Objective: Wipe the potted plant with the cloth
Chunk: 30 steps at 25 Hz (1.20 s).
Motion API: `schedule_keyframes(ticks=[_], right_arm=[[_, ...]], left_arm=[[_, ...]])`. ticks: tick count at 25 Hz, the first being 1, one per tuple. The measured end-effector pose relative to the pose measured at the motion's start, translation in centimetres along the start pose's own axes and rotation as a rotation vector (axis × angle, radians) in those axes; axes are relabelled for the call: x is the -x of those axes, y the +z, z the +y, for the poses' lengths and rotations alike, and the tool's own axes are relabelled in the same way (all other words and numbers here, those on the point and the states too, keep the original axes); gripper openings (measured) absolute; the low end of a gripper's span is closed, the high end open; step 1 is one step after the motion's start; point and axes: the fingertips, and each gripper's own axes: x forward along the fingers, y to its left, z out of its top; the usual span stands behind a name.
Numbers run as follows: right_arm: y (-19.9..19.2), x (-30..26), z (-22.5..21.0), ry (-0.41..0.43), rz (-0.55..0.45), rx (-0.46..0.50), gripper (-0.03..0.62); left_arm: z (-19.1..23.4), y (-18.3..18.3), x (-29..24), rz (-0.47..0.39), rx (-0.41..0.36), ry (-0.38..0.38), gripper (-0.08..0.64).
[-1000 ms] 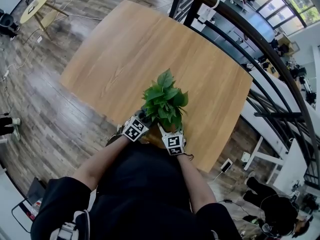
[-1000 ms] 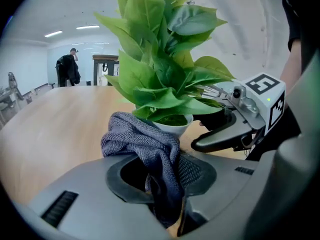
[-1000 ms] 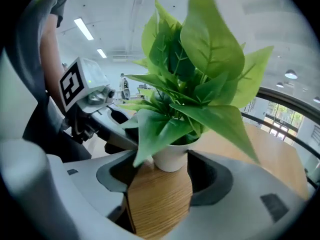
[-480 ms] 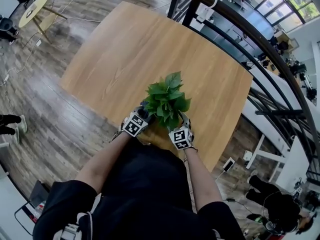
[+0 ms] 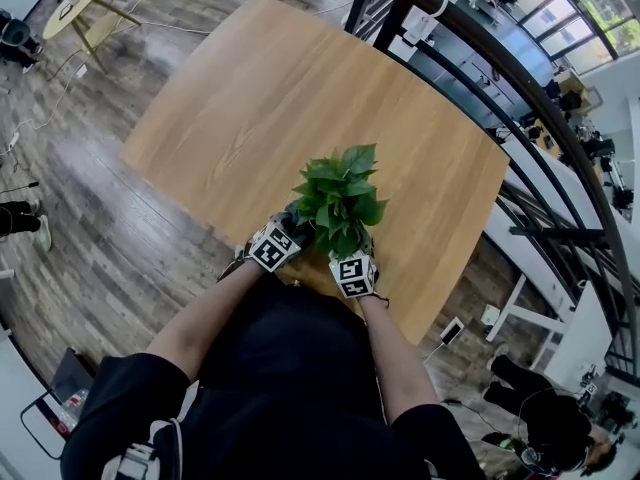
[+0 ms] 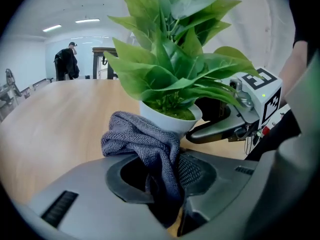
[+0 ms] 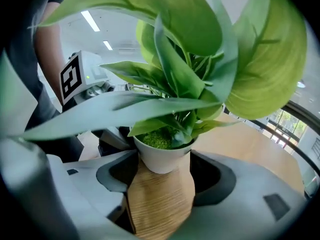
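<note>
A potted plant [image 5: 338, 200] with broad green leaves stands in a small white pot [image 7: 161, 159] near the front edge of the wooden table [image 5: 250, 98]. My right gripper [image 7: 162, 156] has its jaws against both sides of the pot. My left gripper [image 6: 160, 179] is shut on a crumpled grey cloth [image 6: 145, 144], which is bunched up against the pot's rim [image 6: 172, 118]. In the head view, the left gripper [image 5: 283, 238] and the right gripper [image 5: 352, 260] sit close together under the leaves, which hide the pot.
A dark curved railing [image 5: 520, 78] runs past the table's far right side. Wood floor [image 5: 90, 218] lies to the left, with a small round table [image 5: 75, 3] far off. A person [image 6: 67, 61] stands in the distance.
The plant's top leaves have swung a little to the right. Both grippers have stayed at the pot, shifting only slightly.
</note>
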Motion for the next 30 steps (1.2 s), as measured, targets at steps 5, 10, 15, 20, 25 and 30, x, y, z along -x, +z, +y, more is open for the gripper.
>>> schedule_keyframes(ticks=[5,10,15,20,25,30], right_arm=[[0.0,0.0,-0.2,0.011,-0.01,-0.027,0.305],[-0.4,0.4,0.9,0.034,-0.031,-0.073,0.305],[-0.6,1.1,3.6,0.098,-0.046,-0.057,0.305],[-0.6,1.5,2.4,0.066,-0.048,-0.131,0.307],[-2.4,1.1,-1.9,-0.015,0.013,-0.119,0.307],[-1.2,-0.2,-1.9,0.042,0.037,0.022,0.307]], left_arm=[[-2.2,-0.4,0.2,-0.014,-0.006,-0.053,0.144],[-2.1,-0.7,0.1,-0.016,0.025,-0.035,0.144],[-0.7,-0.6,0.6,-0.029,0.05,0.005,0.144],[-0.4,-0.3,1.4,-0.048,0.129,-0.007,0.144],[0.7,-0.7,0.8,-0.022,0.114,0.025,0.145],[1.8,-0.3,0.3,-0.039,0.08,0.045,0.144]])
